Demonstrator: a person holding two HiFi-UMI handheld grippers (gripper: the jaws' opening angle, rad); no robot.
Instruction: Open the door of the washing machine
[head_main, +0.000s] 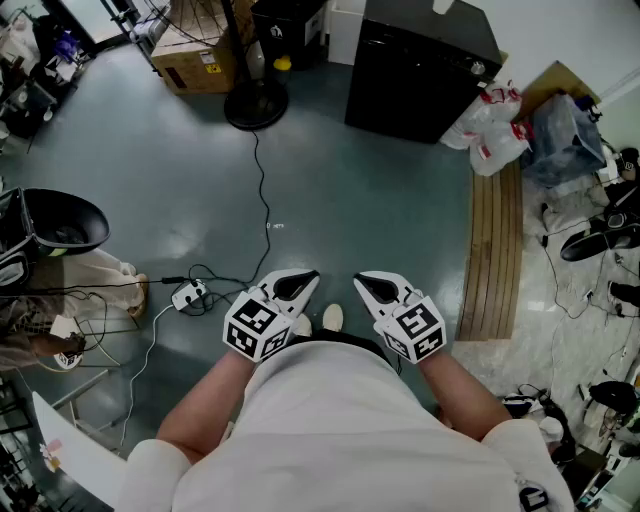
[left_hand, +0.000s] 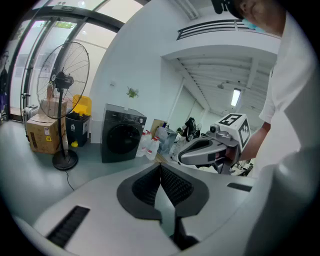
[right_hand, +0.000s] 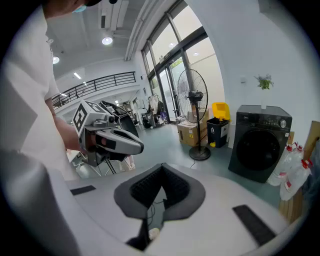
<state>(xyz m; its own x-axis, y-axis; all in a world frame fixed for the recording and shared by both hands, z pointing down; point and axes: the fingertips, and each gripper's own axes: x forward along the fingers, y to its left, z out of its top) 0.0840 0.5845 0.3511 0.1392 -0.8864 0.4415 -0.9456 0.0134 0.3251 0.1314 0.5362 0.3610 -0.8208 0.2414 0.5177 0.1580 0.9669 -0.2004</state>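
Observation:
The dark washing machine (head_main: 420, 65) stands far across the floor against the back wall, and its round door (left_hand: 120, 140) is closed. The right gripper view also shows the washing machine (right_hand: 260, 142), at the right. I hold both grippers close to my body, well short of it. My left gripper (head_main: 300, 285) is shut, its ribbed pads (left_hand: 172, 182) meeting at the tips with nothing between them. Beside it, my right gripper (head_main: 372, 288) is shut and empty too. Each gripper shows in the other's view: the right gripper (left_hand: 200, 150) and the left gripper (right_hand: 120, 142).
A standing fan (head_main: 256, 105), a cardboard box (head_main: 195, 60) and a yellow-lidded bin (left_hand: 80, 107) stand left of the machine. Plastic bottles and bags (head_main: 490, 125) and a wooden board (head_main: 495, 250) lie to its right. A power strip (head_main: 188, 294) with cables lies near my feet.

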